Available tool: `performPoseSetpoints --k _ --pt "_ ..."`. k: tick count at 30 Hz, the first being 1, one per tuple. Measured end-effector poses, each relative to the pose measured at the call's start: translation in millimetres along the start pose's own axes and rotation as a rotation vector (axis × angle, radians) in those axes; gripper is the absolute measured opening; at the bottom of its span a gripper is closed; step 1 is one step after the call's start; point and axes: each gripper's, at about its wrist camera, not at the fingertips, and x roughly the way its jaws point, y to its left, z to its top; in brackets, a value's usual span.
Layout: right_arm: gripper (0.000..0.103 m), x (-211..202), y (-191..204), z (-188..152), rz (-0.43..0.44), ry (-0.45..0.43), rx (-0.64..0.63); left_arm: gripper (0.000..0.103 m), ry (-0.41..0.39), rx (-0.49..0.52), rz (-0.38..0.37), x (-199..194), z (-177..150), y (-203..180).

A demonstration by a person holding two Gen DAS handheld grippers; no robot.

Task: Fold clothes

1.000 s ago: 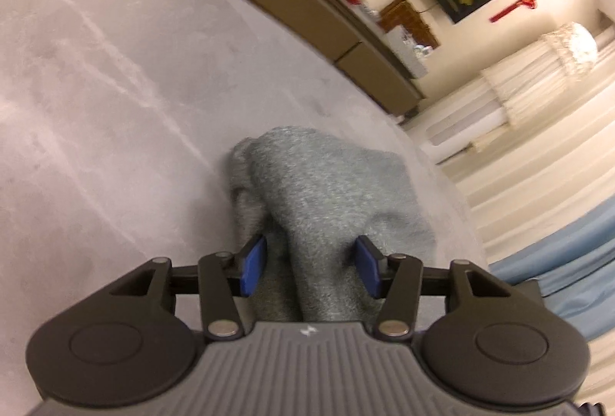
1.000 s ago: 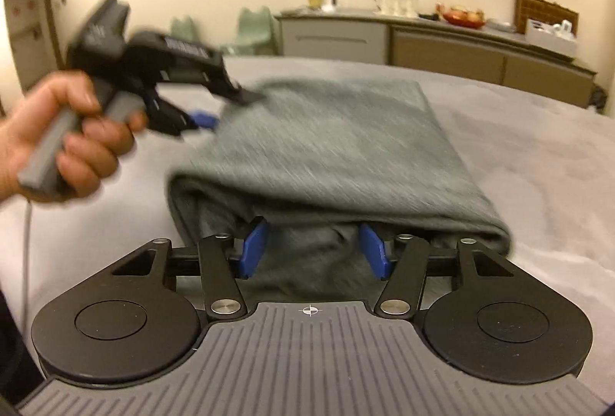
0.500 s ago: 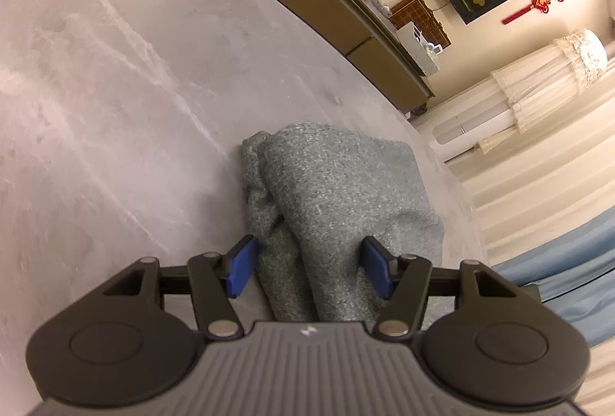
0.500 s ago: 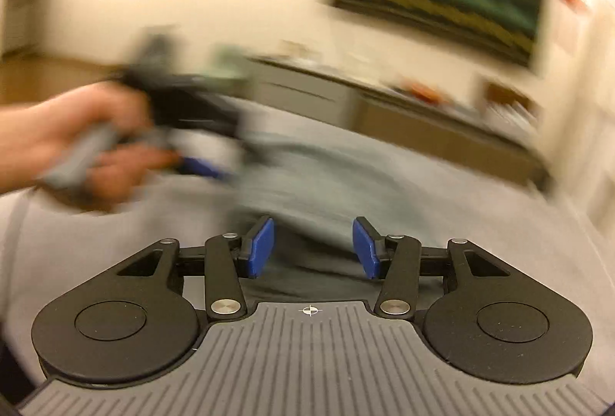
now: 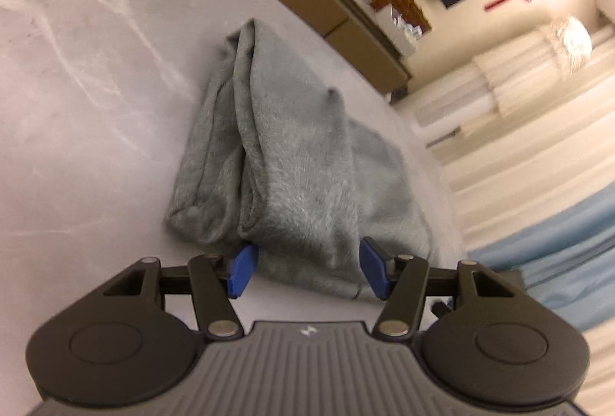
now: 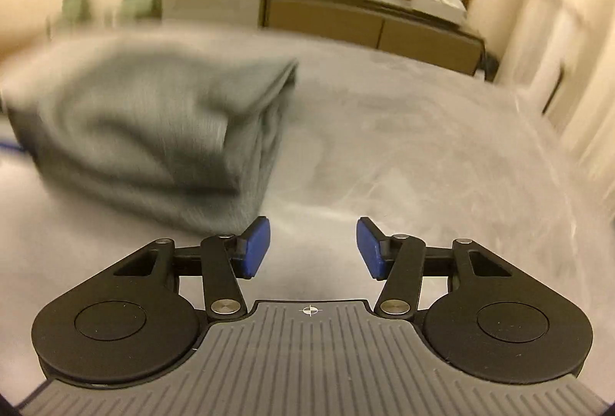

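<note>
A folded grey garment [image 5: 292, 162] lies on the pale grey marbled table [image 5: 77, 89]. In the left wrist view my left gripper [image 5: 305, 272] is open, its blue pads at the garment's near edge, holding nothing. In the right wrist view the garment [image 6: 153, 139] lies blurred to the left, in several stacked layers. My right gripper [image 6: 313, 248] is open and empty, just right of the garment's near corner, over bare table [image 6: 423, 154].
A long sideboard [image 6: 326, 16] with bottles, a fruit bowl and a box stands against the far wall. White curtains [image 5: 519, 116] and a blue cloth [image 5: 557, 254] are off the table's right side.
Both grippers have let go of the garment and pulled back from it. The right gripper has swung to the right, so the garment now lies to its left.
</note>
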Motion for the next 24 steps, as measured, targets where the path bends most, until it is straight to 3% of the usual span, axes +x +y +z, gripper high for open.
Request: performPoseSetpoints --k 4,6,8,9,10,13,17,20,21,24 --pt "0.064 -8 -4 13 0.192 -0.053 0.144 0.058 -0.027 -0.026 -0.024 0 4 4" --pt "0.069 15 1 20 0.272 -0.04 0.215 0.058 -0.03 -0.011 -0.02 5 4 1" --pt "0.066 42 8 27 0.337 0.002 0.272 0.054 -0.055 0.0 0.004 6 7 4" --pt "0.041 55 14 30 0.354 0.048 0.284 0.045 -0.074 0.002 0.022 5 8 6" --pt "0.025 64 16 31 0.35 0.085 0.305 0.039 -0.09 -0.001 0.036 4 10 10" --pt "0.025 66 5 14 0.347 0.083 0.445 0.036 -0.075 -0.034 0.093 10 14 25" --pt "0.031 70 -12 -18 0.478 0.054 0.678 0.036 -0.059 -0.032 0.117 19 15 29" --pt "0.031 60 -18 -17 0.495 0.026 0.687 0.036 -0.129 0.0 0.083 -2 20 18" --pt "0.036 56 -20 -16 0.496 0.016 0.683 0.036 -0.167 0.025 0.072 -12 21 12" --pt "0.04 48 -19 -11 0.518 -0.04 0.659 0.037 -0.239 0.167 0.01 -30 19 -8"
